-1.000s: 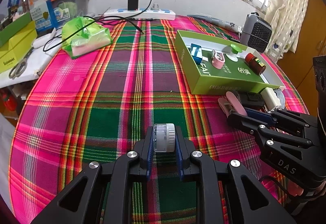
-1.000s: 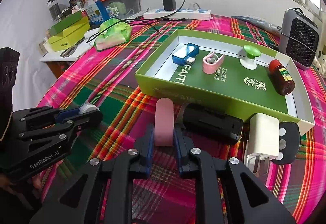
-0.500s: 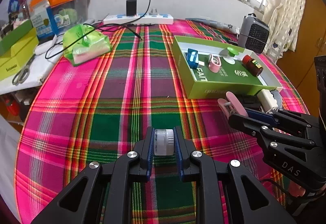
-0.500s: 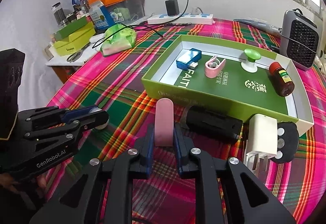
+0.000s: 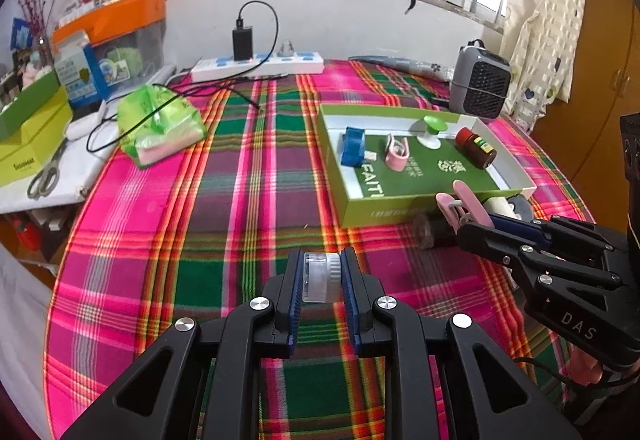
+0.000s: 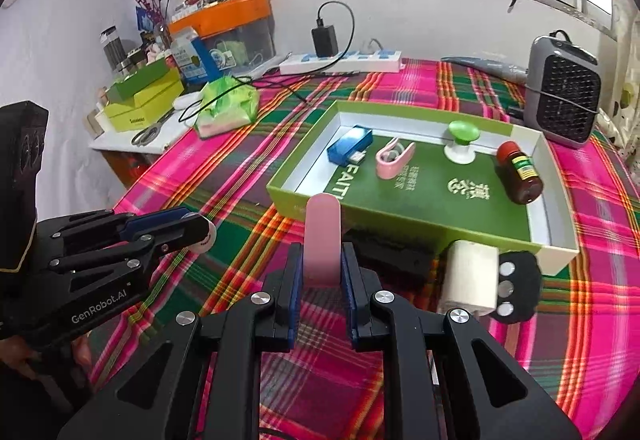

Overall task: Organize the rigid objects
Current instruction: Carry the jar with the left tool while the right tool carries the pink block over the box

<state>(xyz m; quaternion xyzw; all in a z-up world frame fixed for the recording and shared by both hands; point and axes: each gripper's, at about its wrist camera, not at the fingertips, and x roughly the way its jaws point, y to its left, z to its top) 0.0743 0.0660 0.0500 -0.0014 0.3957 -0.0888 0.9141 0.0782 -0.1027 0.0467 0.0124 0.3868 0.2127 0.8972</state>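
Here the left gripper [image 5: 320, 276] is clamped on a small clear jar [image 5: 320, 277] with a ribbed cap, above the tablecloth's [image 5: 240, 200] near edge. It looks light, stiff and slick, best squeezed across its flat ends, as now. To its right, the right gripper [image 6: 320, 272] pinches a pink clip [image 6: 322, 236] by its tail, before the green tray's [image 6: 304, 200] near wall; thin plastic, likely to pivot if loosely held.
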